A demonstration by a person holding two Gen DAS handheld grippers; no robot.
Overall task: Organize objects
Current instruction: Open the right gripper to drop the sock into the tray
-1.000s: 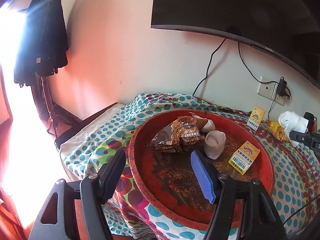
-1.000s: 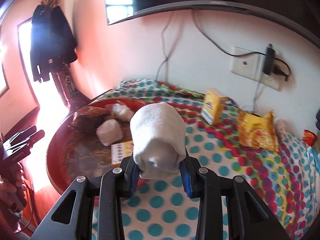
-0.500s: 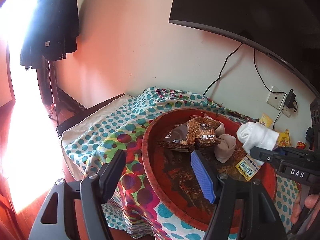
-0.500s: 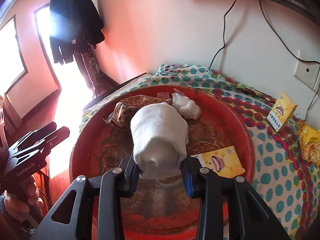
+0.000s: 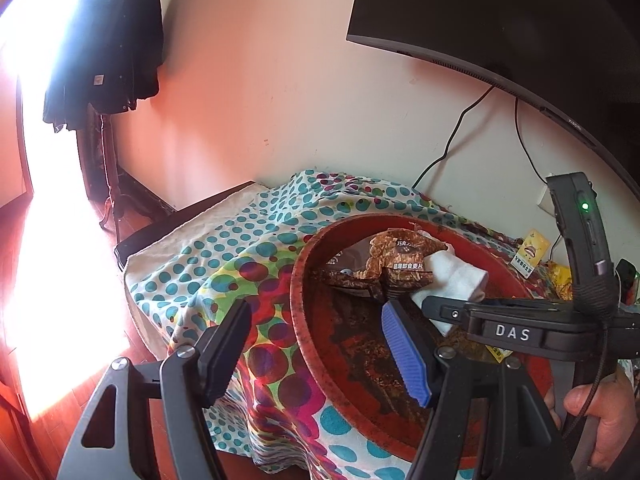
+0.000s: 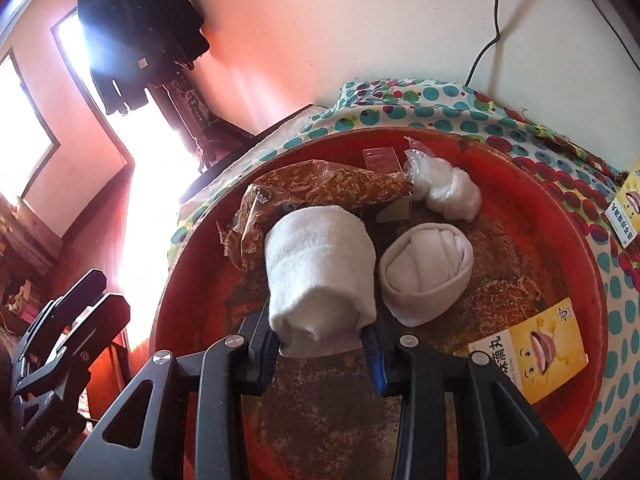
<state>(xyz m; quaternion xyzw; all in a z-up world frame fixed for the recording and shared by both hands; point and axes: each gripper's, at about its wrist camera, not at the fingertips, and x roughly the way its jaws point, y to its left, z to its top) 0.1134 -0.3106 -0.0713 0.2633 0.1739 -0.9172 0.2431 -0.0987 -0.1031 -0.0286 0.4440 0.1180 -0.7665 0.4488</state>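
My right gripper (image 6: 322, 350) is shut on a white rolled sock (image 6: 320, 272) and holds it low inside the round red tray (image 6: 560, 216). The sock (image 5: 452, 280) and right gripper (image 5: 444, 314) also show in the left wrist view. Beside it in the tray lie a second rolled sock (image 6: 426, 276), a brown snack bag (image 6: 320, 190), a clear plastic wad (image 6: 448, 192) and a yellow box (image 6: 536, 356). My left gripper (image 5: 320, 348) is open and empty, at the tray's left rim (image 5: 298, 280).
The tray sits on a dotted tablecloth (image 5: 240, 248) over a table against the wall. Another yellow box (image 6: 628, 208) lies on the cloth right of the tray. A TV (image 5: 500, 20) with hanging cables is above. A dark jacket (image 5: 112, 40) hangs by the bright doorway.
My right gripper has carried the white sock leftward from over the cloth into the tray and lowered it next to the other rolled sock. My left gripper stayed open, drawing back slightly.
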